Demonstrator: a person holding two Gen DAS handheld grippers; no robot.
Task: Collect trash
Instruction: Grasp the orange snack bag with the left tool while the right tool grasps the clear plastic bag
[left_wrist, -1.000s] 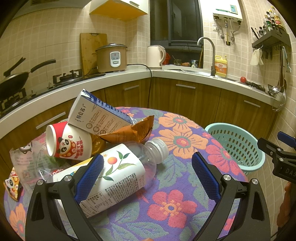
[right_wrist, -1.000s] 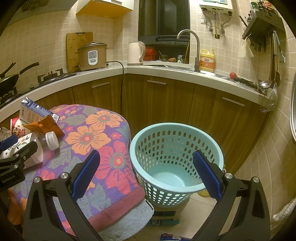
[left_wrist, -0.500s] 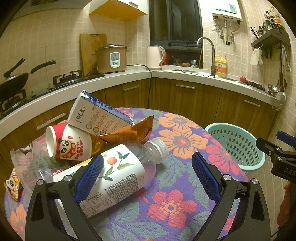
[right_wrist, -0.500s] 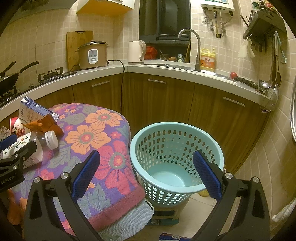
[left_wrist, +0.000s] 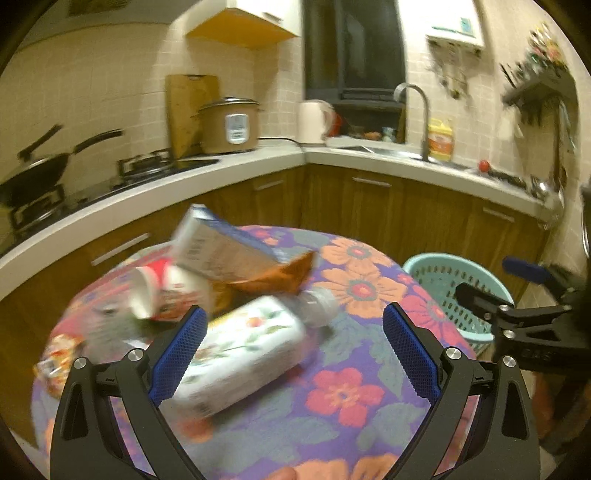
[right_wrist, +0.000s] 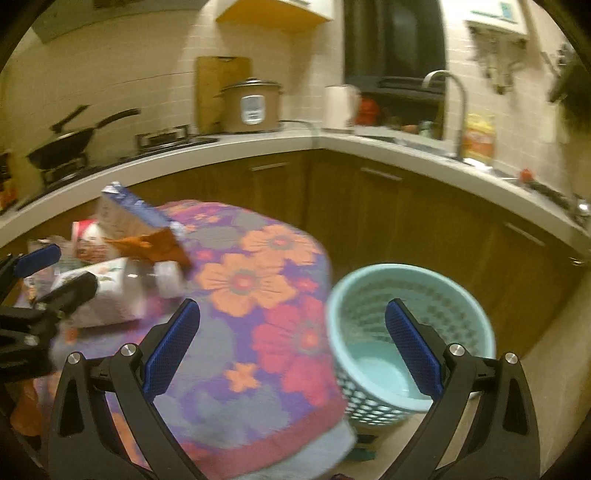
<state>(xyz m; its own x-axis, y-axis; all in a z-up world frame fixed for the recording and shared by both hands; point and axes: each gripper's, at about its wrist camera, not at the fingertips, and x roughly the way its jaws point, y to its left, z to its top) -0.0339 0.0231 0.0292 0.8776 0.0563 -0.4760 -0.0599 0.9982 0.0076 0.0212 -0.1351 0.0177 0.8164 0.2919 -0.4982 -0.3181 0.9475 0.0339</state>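
Trash lies piled on the floral table: a clear bottle with a white label, a white and blue carton, a red paper cup, an orange wrapper and snack bags at the left edge. My left gripper hovers open just before the bottle, whose body is by the left finger. The teal basket stands on the floor right of the table. My right gripper is open and holds nothing, over the table's edge and the basket. The bottle and left gripper show at its left.
A kitchen counter wraps behind with a rice cooker, kettle, wok and sink tap. Wooden cabinets stand close behind the basket. The right gripper reaches in at the right of the left view. Both views are blurred.
My right gripper has swung left, so the table fills more of its view and the basket sits further right. The left view has blurred and shifted slightly. Both grippers stay open.
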